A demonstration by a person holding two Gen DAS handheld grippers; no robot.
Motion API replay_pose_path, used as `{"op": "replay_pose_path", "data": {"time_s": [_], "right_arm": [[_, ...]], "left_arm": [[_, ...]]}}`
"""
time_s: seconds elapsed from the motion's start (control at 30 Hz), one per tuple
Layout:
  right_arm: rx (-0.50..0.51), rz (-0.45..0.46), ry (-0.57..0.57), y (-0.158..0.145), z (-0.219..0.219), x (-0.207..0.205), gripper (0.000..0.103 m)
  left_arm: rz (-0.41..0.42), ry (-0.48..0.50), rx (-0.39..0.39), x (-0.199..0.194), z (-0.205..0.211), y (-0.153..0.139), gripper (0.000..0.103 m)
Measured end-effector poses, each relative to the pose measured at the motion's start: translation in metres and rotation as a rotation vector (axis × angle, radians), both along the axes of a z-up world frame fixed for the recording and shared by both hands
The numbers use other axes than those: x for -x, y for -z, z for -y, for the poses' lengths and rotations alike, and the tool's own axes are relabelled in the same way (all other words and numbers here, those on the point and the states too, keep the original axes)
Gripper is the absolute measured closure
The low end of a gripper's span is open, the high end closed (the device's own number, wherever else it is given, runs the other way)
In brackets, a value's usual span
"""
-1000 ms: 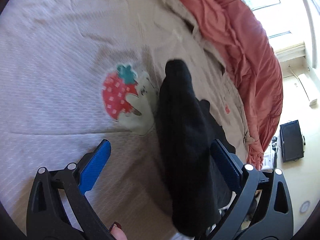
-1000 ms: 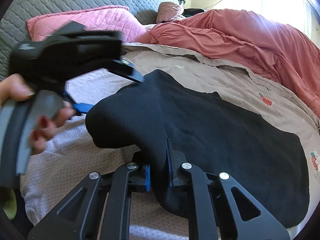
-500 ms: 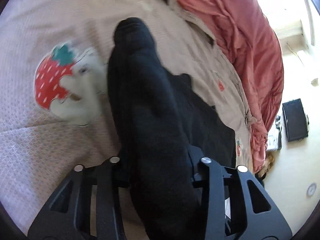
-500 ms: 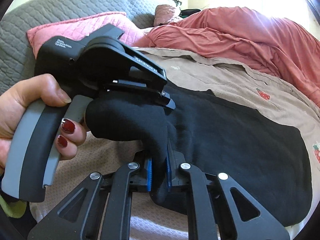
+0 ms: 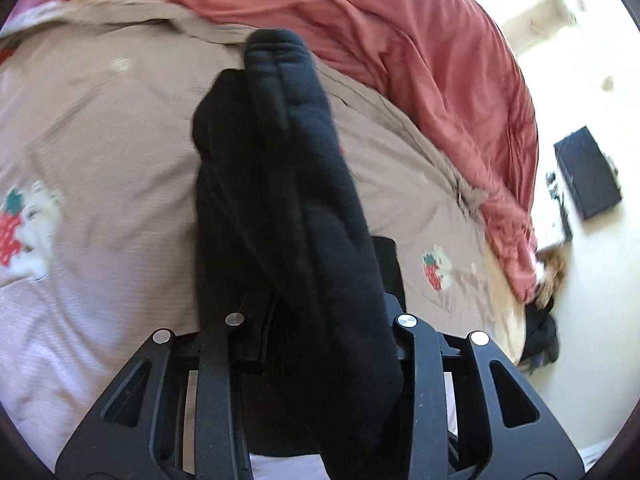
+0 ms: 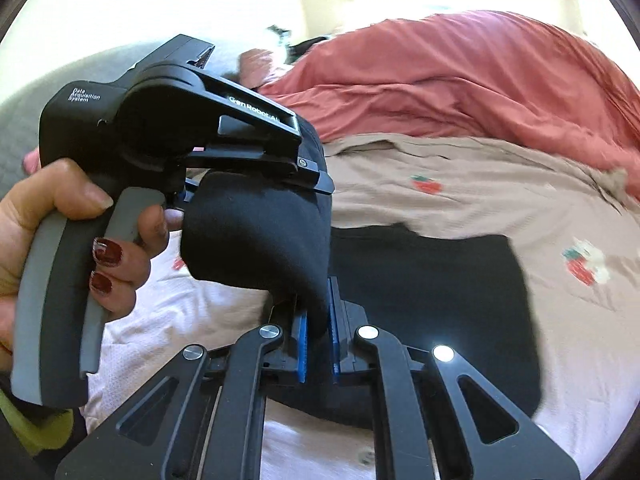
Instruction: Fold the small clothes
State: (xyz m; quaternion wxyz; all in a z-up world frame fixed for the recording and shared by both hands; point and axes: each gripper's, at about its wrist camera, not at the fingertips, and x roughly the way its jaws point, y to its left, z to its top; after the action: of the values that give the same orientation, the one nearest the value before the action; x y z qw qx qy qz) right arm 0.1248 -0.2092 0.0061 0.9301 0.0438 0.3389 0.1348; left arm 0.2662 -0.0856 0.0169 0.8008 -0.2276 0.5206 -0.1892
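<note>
Two grippers had hold of one black garment [image 6: 256, 236] above the bed [image 6: 460, 196]. The right gripper [image 6: 318, 344] was clenched on a fold of the dark cloth, its blue pads [image 6: 302, 344] pressing the fabric from both sides just ahead of the camera. From that pinch the cloth rose up and to the left in a rounded hump to the left gripper [image 6: 320, 188], which hung just above and left of the right gripper's fingertips, its black body gripped by a hand [image 6: 60, 232] with dark red nails. The rest of the garment spread flat on the bedspread to the right of the right gripper, reaching well out toward a strawberry print [image 6: 584, 260].

In the left wrist view, the left gripper [image 5: 320, 320] was grasping a thick bunch of the black garment [image 5: 288, 208]; the cloth filled the gap between its fingers and hid the pads. Its jaws had just been closing, with the garment between them. The bunch ran straight forward from that gripper as a long ridge, ending in a rounded tip far ahead.

Beneath the ridge lay the beige bedspread [image 5: 100, 128], with one strawberry patch [image 5: 24, 228] far to the left of the left gripper and a smaller one [image 5: 436, 268] just to its right. A red duvet [image 5: 400, 52] was heaped beyond the garment's tip and down the right side.
</note>
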Motion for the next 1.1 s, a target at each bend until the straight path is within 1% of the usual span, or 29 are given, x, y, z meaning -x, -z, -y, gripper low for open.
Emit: {"op": "replay_pose_path", "data": {"time_s": [0.13,0.23,0.27,0.3,0.37,0.4,0.43,0.5,0.53,0.6,0.63,0.67,0.7,0.73,0.77,0.83,0.9,0.93,0.97,1.0,1.07,1.1], "right_arm": [[-0.09,-0.075,0.092,0.007,0.04,0.008,0.096],[-0.162,-0.133,0.155,0.019,0.065,0.012,0.096],[-0.189,-0.169,0.175,0.026,0.071,0.012,0.096],[-0.216,-0.199,0.187,0.032,0.075,0.013,0.096],[-0.317,-0.261,0.212,0.045,0.086,0.015,0.096],[-0.383,-0.29,0.228,0.052,0.092,0.016,0.096],[-0.429,-0.31,0.243,0.056,0.097,0.018,0.095],[-0.47,-0.319,0.254,0.058,0.105,0.02,0.092],[-0.478,-0.315,0.253,0.056,0.106,0.021,0.091],[-0.488,-0.319,0.253,0.054,0.107,0.022,0.091],[-0.491,-0.323,0.254,0.055,0.109,0.021,0.091],[-0.476,-0.326,0.27,0.055,0.109,0.023,0.091],[-0.46,-0.324,0.286,0.055,0.115,0.021,0.091],[-0.444,-0.324,0.3,0.055,0.118,0.023,0.091],[-0.438,-0.329,0.316,0.055,0.121,0.025,0.091],[-0.454,-0.349,0.373,0.062,0.134,0.033,0.091],[-0.457,-0.363,0.417,0.065,0.15,0.038,0.091],[-0.459,-0.359,0.434,0.065,0.156,0.042,0.091],[-0.467,-0.346,0.446,0.064,0.162,0.044,0.091],[-0.478,-0.33,0.455,0.061,0.167,0.046,0.089],[-0.495,-0.282,0.443,0.053,0.17,0.047,0.088],[-0.485,-0.257,0.418,0.049,0.17,0.045,0.088]], "left_arm": [[-0.013,0.075,-0.06,0.001,0.052,0.005,0.077],[-0.023,0.127,-0.12,0.003,0.088,0.016,0.076],[-0.035,0.137,-0.143,0.003,0.096,0.022,0.072],[-0.05,0.148,-0.163,0.002,0.102,0.028,0.066],[-0.069,0.158,-0.198,0.003,0.112,0.037,0.064],[-0.061,0.175,-0.212,0.006,0.116,0.038,0.063],[-0.047,0.189,-0.208,0.009,0.118,0.035,0.062],[-0.024,0.202,-0.171,0.015,0.114,0.03,0.059],[-0.014,0.207,-0.146,0.017,0.11,0.027,0.059],[-0.011,0.236,-0.134,0.018,0.107,0.026,0.055],[-0.013,0.249,-0.132,0.018,0.107,0.025,0.051],[-0.019,0.27,-0.101,0.018,0.107,0.024,0.031],[-0.025,0.29,-0.059,0.018,0.107,0.023,0.025],[-0.024,0.306,-0.04,0.02,0.111,0.022,0.025],[-0.009,0.305,-0.048,0.022,0.113,0.02,0.025],[0.027,0.273,-0.093,0.025,0.111,0.016,0.025],[0.034,0.228,-0.074,0.027,0.103,0.015,0.025],[0.038,0.192,-0.076,0.029,0.095,0.016,0.026],[0.046,0.161,-0.105,0.032,0.087,0.017,0.026],[0.062,0.12,-0.154,0.036,0.076,0.019,0.029],[0.081,0.079,-0.183,0.041,0.06,0.02,0.032],[0.089,0.057,-0.201,0.044,0.051,0.022,0.032]]}}
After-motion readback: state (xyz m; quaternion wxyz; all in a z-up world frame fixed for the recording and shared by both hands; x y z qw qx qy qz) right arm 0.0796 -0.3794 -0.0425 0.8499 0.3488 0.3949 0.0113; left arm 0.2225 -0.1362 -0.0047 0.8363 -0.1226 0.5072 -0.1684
